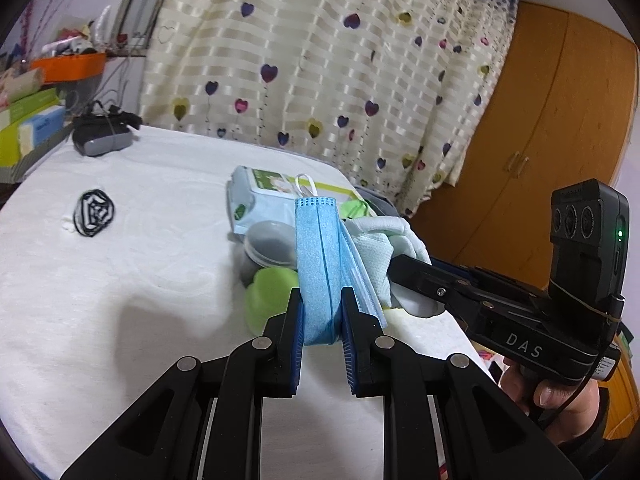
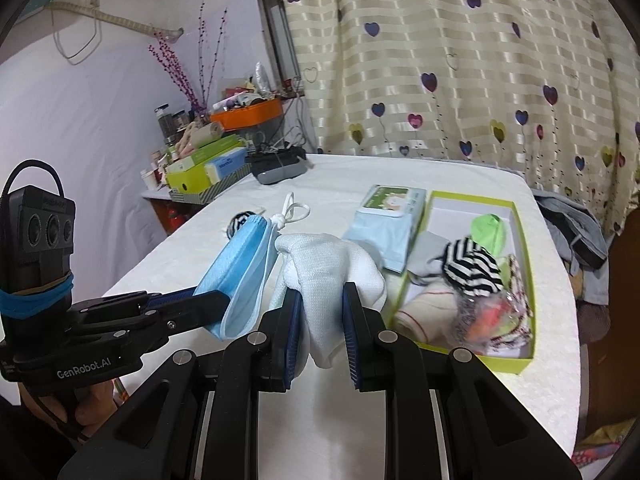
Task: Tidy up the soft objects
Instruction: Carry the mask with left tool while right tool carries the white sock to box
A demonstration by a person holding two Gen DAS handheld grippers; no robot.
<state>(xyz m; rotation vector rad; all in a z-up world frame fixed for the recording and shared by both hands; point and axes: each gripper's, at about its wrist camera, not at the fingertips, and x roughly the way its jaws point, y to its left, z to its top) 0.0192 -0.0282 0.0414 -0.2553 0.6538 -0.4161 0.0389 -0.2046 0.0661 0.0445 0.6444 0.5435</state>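
While the left gripper [image 1: 322,312] pinches a folded blue face mask [image 1: 318,264] between its pads, the right gripper [image 2: 322,308] is clamped on a white knitted glove [image 2: 328,264], and the two cloths hang side by side above the white table [image 1: 120,280], the mask just at 9 o'clock of the glove in the right wrist view. The mask's white ear loops [image 2: 294,212] stick up at its far end.

At about 3 o'clock of the glove lies an open box with lime-green walls [image 2: 522,240], flat on the table near its right edge. Inside it, a bright green soft piece [image 2: 490,230] sits toward the far end, a black-and-white striped cloth [image 2: 474,266] is heaped in the middle over something grey, a white sock with a red stripe [image 2: 418,314] lies at the near left corner, and a clear bag of coloured bits [image 2: 494,322] fills the near right corner; what the bag holds is too blurred to name.

A pale blue pack of wipes [image 2: 386,226] rests just beside the box at its 9 o'clock side. In the left wrist view a lime-green sponge-like lump [image 1: 266,296] and a lidded round tub [image 1: 270,246] show behind the mask, and a small black-and-white striped roll [image 1: 94,212] lies alone at 10 o'clock, well apart. A dark headset [image 1: 102,132] sits at the table's far left corner.
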